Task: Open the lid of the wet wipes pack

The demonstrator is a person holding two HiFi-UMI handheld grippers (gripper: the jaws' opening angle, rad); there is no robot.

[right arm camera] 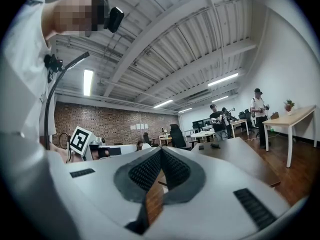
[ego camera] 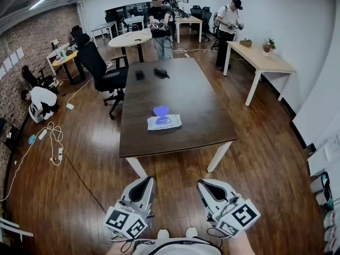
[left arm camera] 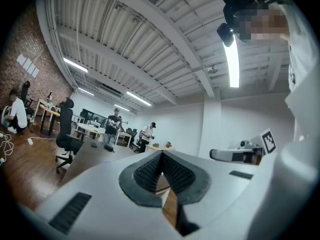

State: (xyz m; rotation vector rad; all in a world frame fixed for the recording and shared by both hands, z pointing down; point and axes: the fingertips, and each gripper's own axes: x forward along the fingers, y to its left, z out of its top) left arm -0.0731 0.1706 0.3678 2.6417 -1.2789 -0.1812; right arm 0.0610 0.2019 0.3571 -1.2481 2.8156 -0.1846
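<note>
A white wet wipes pack point(ego camera: 164, 122) lies flat on the dark brown table point(ego camera: 180, 97), near its front half, with a blue lid part point(ego camera: 161, 111) standing up at its far edge. My left gripper point(ego camera: 142, 184) and right gripper point(ego camera: 208, 187) are held low at the bottom of the head view, well short of the table's front edge. Both point level toward the table. Each gripper's jaws meet at the tips with nothing between them, as seen at the left gripper point(left arm camera: 161, 154) and the right gripper point(right arm camera: 160, 149).
Two dark objects point(ego camera: 161, 72) lie at the table's far end. A black office chair point(ego camera: 103, 70) stands left of the table. Light wooden desks point(ego camera: 261, 60) stand to the right. Several people stand at the back, and one crouches at the left point(ego camera: 40, 101). Cables point(ego camera: 53, 139) lie on the floor.
</note>
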